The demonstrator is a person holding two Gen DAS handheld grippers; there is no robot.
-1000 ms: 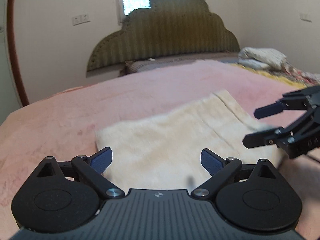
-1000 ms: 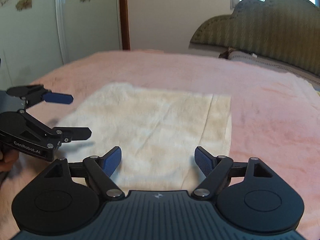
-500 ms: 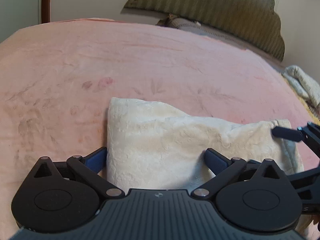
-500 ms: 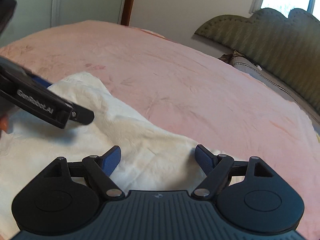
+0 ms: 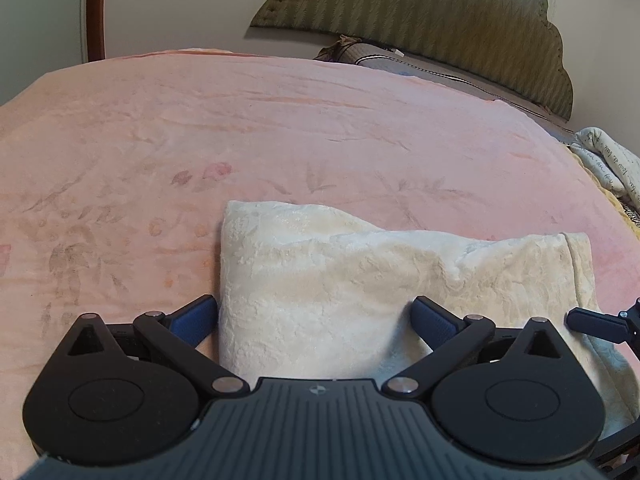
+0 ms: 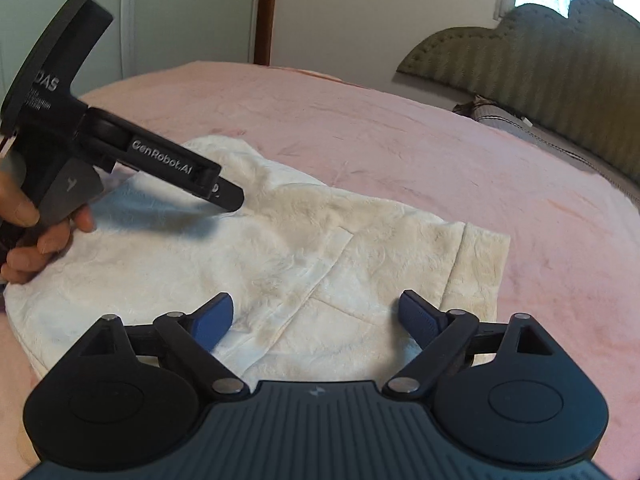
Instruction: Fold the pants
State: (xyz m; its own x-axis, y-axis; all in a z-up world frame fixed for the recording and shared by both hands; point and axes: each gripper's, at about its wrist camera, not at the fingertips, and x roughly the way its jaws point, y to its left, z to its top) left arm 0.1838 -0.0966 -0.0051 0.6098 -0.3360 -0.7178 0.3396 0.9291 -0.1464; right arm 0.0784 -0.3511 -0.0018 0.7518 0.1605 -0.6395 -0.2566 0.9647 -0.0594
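Cream pants [image 5: 380,280] lie partly folded on the pink bed [image 5: 280,120]. Left hand-held gripper [image 5: 314,316] straddles the near edge, jaws wide, gripping nothing; right hand-held gripper [image 6: 316,316], jaws just widened, hovers likewise empty. Judged next: both close on the edge for another fold.

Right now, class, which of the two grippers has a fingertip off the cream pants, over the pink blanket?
The left gripper: one fingertip lies beyond the pants' edge; the right gripper's both overlie them.
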